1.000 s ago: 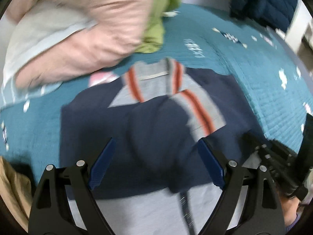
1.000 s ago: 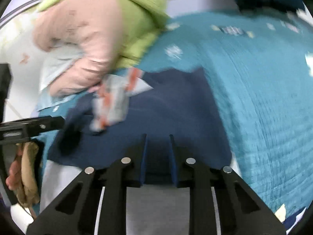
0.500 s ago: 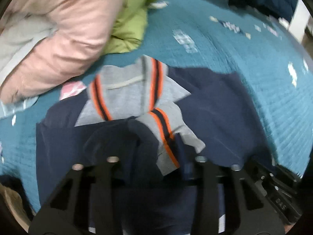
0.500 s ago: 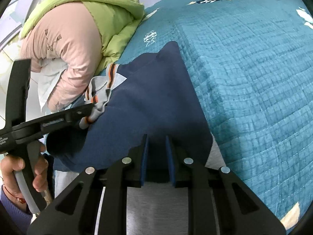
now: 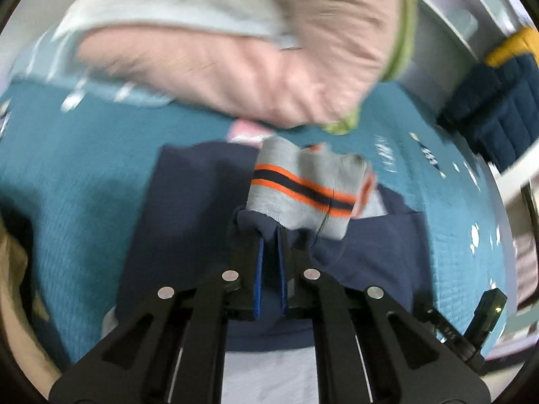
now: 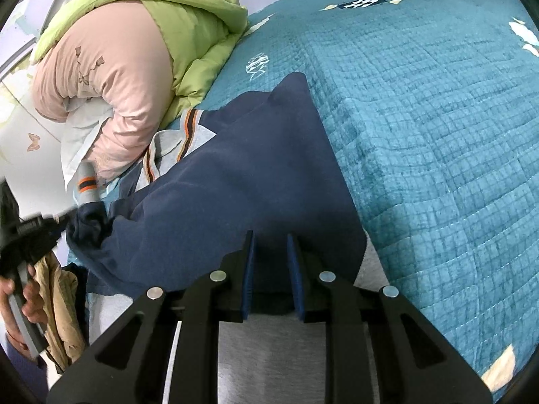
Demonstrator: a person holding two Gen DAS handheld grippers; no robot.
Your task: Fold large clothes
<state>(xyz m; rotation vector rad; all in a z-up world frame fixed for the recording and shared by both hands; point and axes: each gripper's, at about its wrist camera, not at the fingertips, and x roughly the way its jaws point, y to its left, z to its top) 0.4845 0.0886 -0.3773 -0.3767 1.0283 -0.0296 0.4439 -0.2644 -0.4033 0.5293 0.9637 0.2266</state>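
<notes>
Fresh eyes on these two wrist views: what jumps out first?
The navy sweater spread on the teal quilt, its grey cuff with orange and black stripes lifted just beyond the left gripper, which is shut on navy fabric. Behind, a pink and lime-green duvet heap fills the upper left of the right wrist view.

Ahead of the black, blue-padded left tool (image 5: 269, 235) hangs a grey cuff (image 5: 303, 198) striped orange and black, on a navy sweater (image 6: 235, 181). Beyond lie a teal quilted bedspread (image 6: 421, 118) with white motifs, and pink-and-lime bedding (image 6: 134, 57).
</notes>
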